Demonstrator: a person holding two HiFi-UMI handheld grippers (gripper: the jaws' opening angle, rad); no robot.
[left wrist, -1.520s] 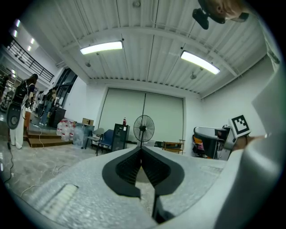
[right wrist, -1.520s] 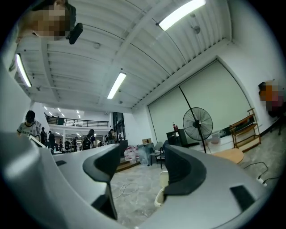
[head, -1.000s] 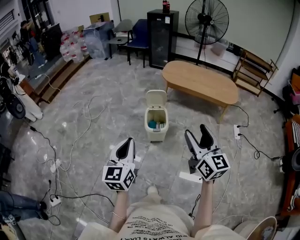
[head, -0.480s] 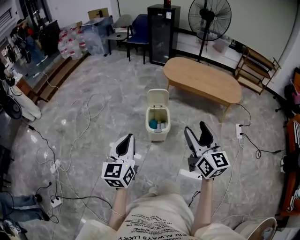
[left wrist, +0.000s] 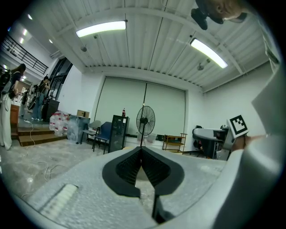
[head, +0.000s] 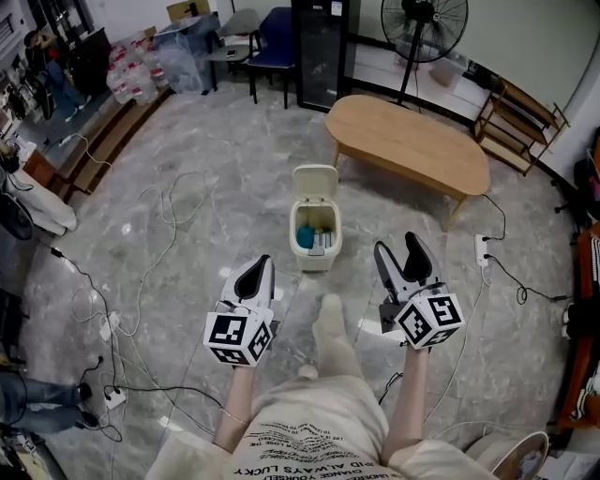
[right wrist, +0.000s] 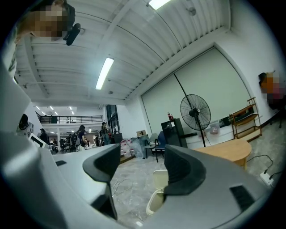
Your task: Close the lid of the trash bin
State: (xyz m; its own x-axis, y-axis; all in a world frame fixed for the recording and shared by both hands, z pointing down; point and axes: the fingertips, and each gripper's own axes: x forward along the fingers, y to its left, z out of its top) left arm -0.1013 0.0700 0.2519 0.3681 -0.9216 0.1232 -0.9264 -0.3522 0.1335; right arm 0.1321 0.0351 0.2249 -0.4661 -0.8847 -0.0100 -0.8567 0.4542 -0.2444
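Note:
A small cream trash bin [head: 314, 234] stands on the grey marble floor, its lid [head: 314, 181] swung up and back, with blue and pale rubbish showing inside. My left gripper [head: 257, 275] hovers short of it on the near left, its dark jaws pressed together with nothing between them. My right gripper [head: 405, 255] hangs on the near right of the bin with its jaws spread apart and empty. In the right gripper view the bin [right wrist: 157, 197] with its raised lid [right wrist: 160, 179] shows low between the jaws. The left gripper view does not show the bin.
An oval wooden table [head: 406, 146] stands just beyond the bin. A black cabinet [head: 322, 52], a standing fan [head: 423, 28] and chairs line the back. Cables [head: 155, 248] trail over the floor on the left; a power strip [head: 484, 249] lies on the right. My leg and foot [head: 330, 323] step forward.
I have walked closer to the bin, which now sits nearer in the head view. Both grippers rode forward with me, and my foot now shows between them.

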